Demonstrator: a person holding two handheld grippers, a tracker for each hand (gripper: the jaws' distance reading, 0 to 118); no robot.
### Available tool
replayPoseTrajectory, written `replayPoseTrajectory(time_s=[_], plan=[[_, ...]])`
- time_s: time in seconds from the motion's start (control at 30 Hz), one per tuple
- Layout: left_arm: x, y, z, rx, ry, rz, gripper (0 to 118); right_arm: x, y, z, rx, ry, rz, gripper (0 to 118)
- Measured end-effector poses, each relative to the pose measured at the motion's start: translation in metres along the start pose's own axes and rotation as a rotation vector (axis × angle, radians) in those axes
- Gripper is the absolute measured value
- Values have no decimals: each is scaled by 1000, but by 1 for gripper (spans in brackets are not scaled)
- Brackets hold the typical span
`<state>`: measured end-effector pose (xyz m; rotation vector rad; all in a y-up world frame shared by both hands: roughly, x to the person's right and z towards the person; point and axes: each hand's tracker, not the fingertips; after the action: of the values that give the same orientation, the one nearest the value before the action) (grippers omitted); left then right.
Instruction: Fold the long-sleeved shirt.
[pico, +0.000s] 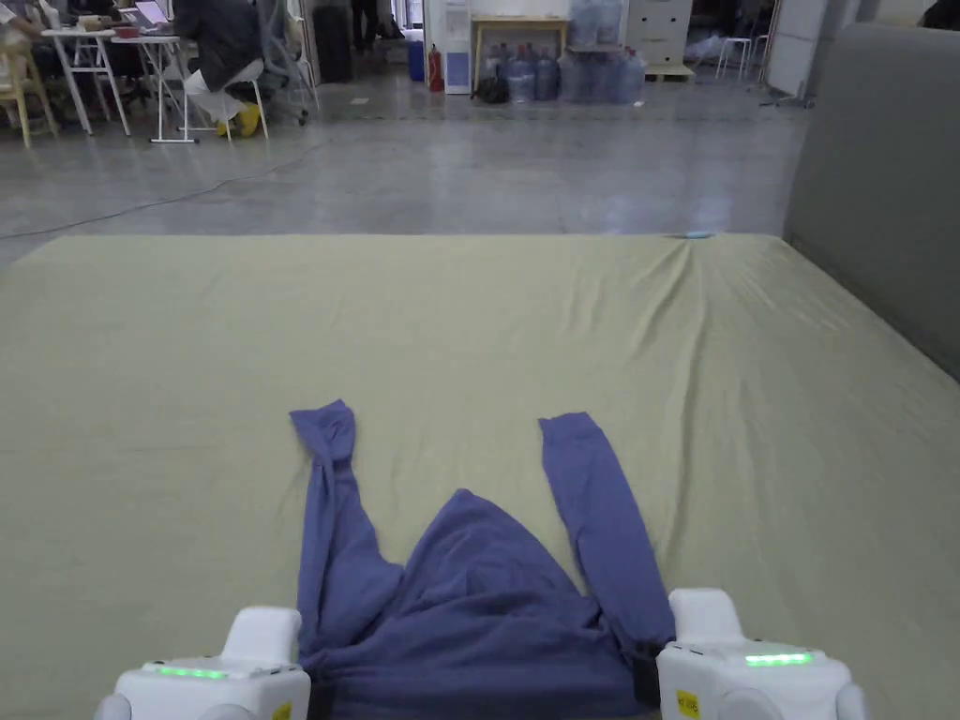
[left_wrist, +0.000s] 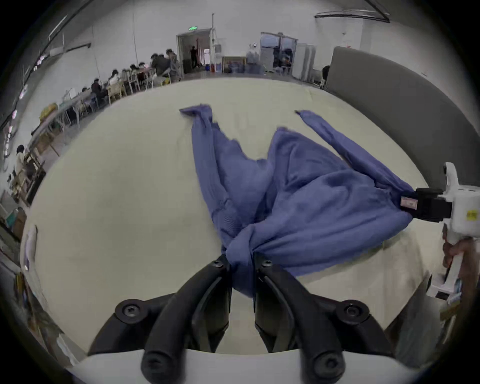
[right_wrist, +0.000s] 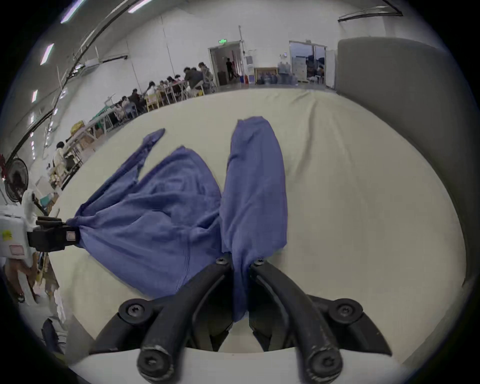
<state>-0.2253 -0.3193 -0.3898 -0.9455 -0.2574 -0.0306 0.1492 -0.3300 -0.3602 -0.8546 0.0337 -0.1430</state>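
Shirt (pico: 487, 591), blue and long-sleeved, lies low in the centre of the head view on a pale green sheet (pico: 187, 394) spread over a wide bed-like pad; its near edge is cut off by the bottom of the frame and by the two white gripper housings. The left gripper (left_wrist: 241, 262) has its jaws clamped on a bunched corner of the cloth, and the right gripper (right_wrist: 240, 262) has its jaws clamped on cloth at the base of the right sleeve (pico: 600, 525). The left sleeve (pico: 328, 487) is twisted, its cuff crumpled. Yellow stickers on the housings are too small to read. A grey upright panel (pico: 881, 187) stands at the right edge; water bottles (pico: 562, 75) and seated people appear blurred along the top.
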Motion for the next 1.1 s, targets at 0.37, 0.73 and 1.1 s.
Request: replayPoseTrajectory(time_s=[0.37, 0.73, 1.1], plan=[[0, 0, 66, 217, -48, 42, 110, 18, -7, 95, 224, -65, -116, 94], [12, 26, 76, 247, -80, -1, 0, 30, -18, 98, 154, -14, -120, 0], [50, 125, 12, 251, -96, -56, 0, 4, 6, -23, -103, -153, 20, 56]])
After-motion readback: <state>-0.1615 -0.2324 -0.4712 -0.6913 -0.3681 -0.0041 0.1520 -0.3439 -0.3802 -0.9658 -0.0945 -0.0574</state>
